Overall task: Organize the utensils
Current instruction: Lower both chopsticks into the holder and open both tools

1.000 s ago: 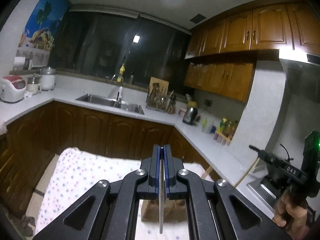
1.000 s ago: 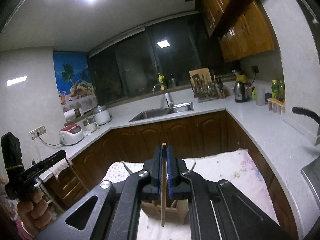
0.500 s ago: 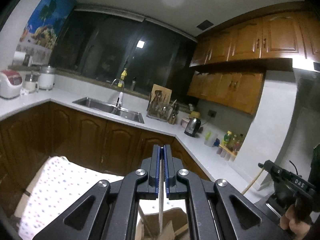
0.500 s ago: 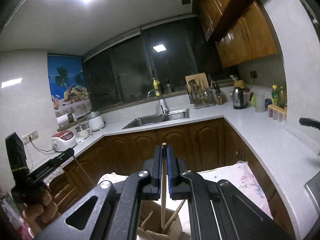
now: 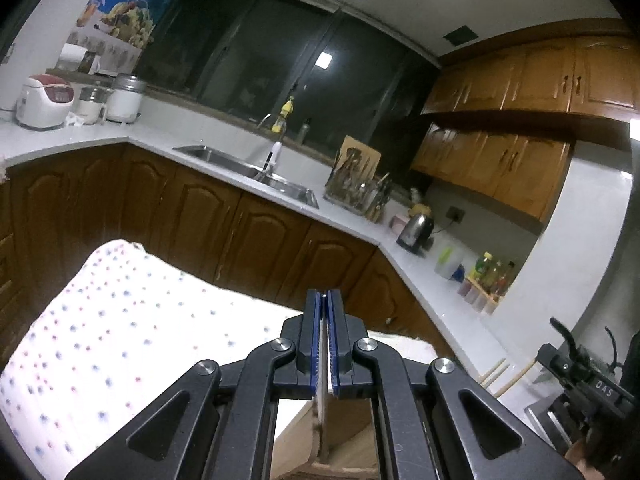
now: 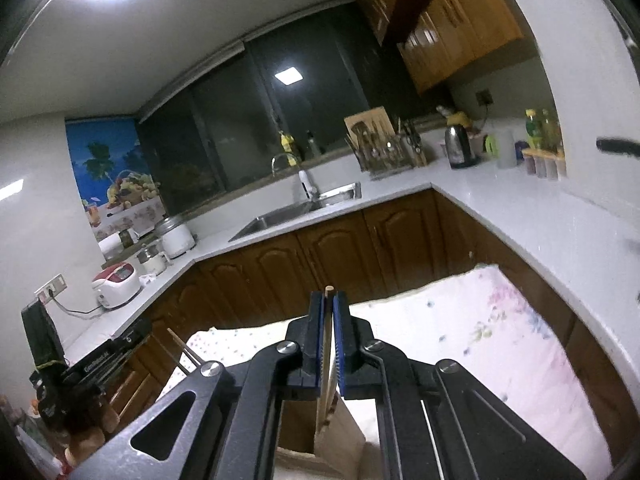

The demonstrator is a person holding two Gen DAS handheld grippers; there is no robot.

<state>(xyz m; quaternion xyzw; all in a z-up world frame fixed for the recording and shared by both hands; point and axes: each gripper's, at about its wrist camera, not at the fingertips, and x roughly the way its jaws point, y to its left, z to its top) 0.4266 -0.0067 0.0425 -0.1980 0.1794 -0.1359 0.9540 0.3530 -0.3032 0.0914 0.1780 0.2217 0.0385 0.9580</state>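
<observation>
Currently, the wooden holder (image 6: 320, 440) is sitting on the cloth-covered tabletop (image 5: 120, 340) directly beneath both tools. The right tool (image 6: 328, 344) is gripping a wooden chopstick (image 6: 325, 384) whose lower end is entering a compartment. The left tool (image 5: 325, 344) is clamping a thin metal utensil (image 5: 322, 420) above the holder. Judged progress: both insertions are under way; releases are remaining.

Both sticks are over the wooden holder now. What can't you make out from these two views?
- Left wrist: the left hand-held gripper hides the held utensil's tip; its type is unclear.
- Right wrist: the right hand-held gripper hides most of the holder; its contents are unseen.
- Chopstick: its lower end is indistinct.
</observation>
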